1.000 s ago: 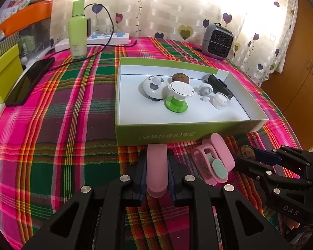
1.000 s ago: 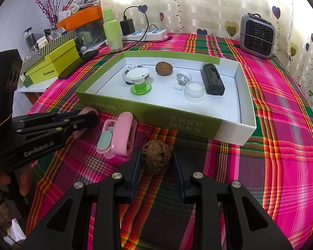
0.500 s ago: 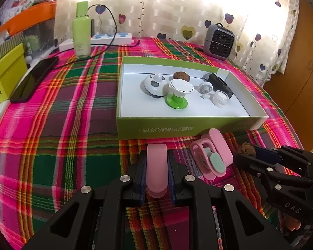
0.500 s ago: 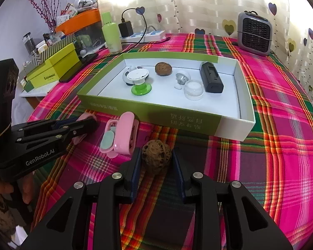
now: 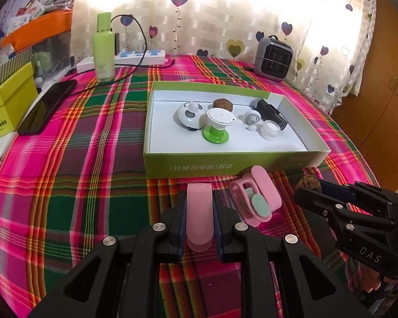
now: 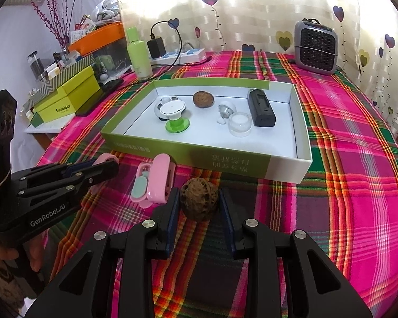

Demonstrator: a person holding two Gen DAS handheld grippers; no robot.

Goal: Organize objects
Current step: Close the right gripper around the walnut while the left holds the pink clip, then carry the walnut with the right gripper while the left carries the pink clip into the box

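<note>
My left gripper (image 5: 199, 220) is shut on a flat pink lid (image 5: 199, 216), held just above the plaid cloth in front of the green box (image 5: 225, 168). My right gripper (image 6: 199, 206) is shut on a brown carved walnut (image 6: 198, 202), also low in front of the box (image 6: 225, 159). An open pink case (image 5: 254, 198) with a mint insert lies on the cloth between the two grippers; it also shows in the right wrist view (image 6: 154, 182). The box holds a second walnut (image 6: 203, 99), a green-based white holder (image 6: 173, 118), a black device (image 6: 260, 107) and other small white items.
A green bottle (image 5: 103, 50), a power strip (image 5: 135, 57) with a cable and a grey heater (image 5: 273, 58) stand at the table's far side. A black phone (image 5: 46, 106) and yellow-green boxes (image 5: 8, 100) lie at the left edge.
Both grippers have lifted and drawn back slightly with their objects still held; the box and table look a little farther away. Nothing was let go.
</note>
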